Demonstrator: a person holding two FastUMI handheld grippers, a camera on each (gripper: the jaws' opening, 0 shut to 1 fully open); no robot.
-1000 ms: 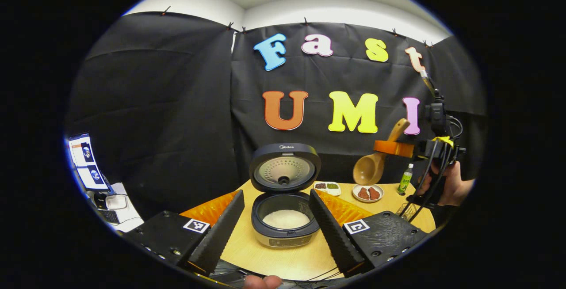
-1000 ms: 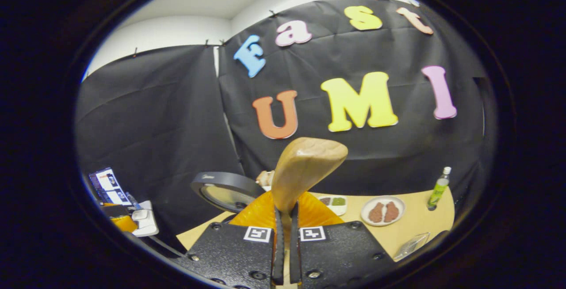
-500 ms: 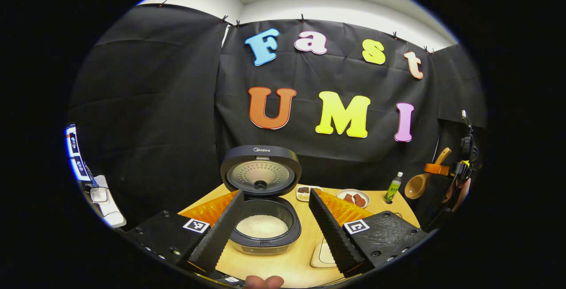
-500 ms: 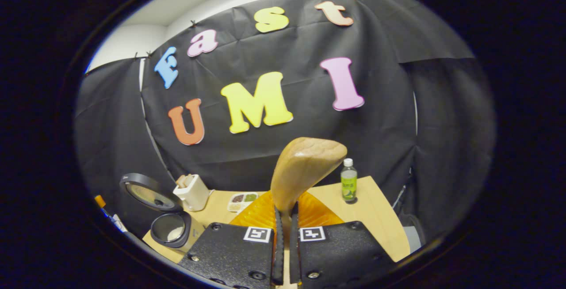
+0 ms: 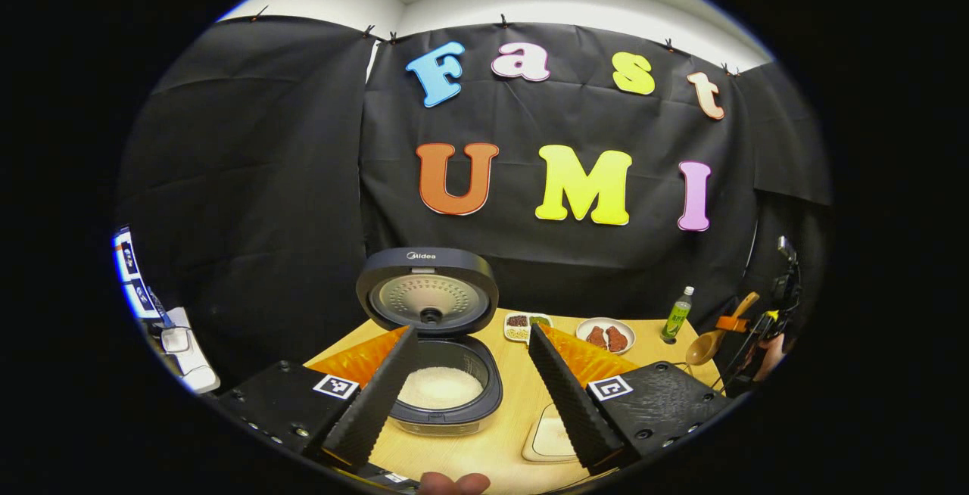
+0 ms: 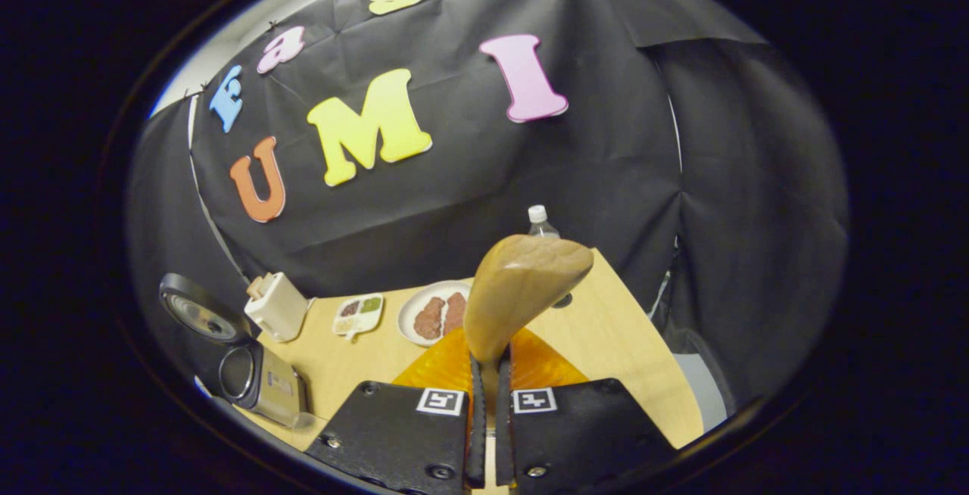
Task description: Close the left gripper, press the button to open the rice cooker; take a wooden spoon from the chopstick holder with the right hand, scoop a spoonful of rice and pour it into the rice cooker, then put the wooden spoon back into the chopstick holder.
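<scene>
In the left gripper view, the left gripper (image 5: 473, 385) hangs above the near edge of the wooden tabletop (image 5: 515, 434) with its jaws spread wide and nothing between them. Through the gap sits the rice cooker (image 5: 443, 389), its lid (image 5: 428, 292) standing open and tilted back, the perforated inner face turned toward the camera. White rice (image 5: 440, 387) lies in the inner pot. A pale flat tray (image 5: 546, 442) rests on the tabletop just right of the cooker, partly hidden behind the right finger. Farther back stand a small divided dish (image 5: 528, 324), a white plate (image 5: 606, 334) carrying two brown pieces, and a green bottle (image 5: 677, 315) with a white cap. At the far right edge, the right gripper (image 5: 733, 323) holds the wooden spoon (image 5: 711, 340) by its handle, bowl hanging down to the left, above the tabletop's right side.

In the right gripper view, the right gripper (image 6: 489, 396) has its jaws closed on the spoon's handle, and the wooden spoon (image 6: 522, 287) rises straight ahead, its bowl turned edge-on. Whether the bowl carries anything cannot be told from here. The open rice cooker (image 6: 261, 381) sits far left, well apart from the spoon. A white holder (image 6: 276, 306) stands behind it, next to the divided dish (image 6: 359, 313), with the plate (image 6: 431, 312) and the bottle (image 6: 539, 221) partly behind the spoon.
</scene>
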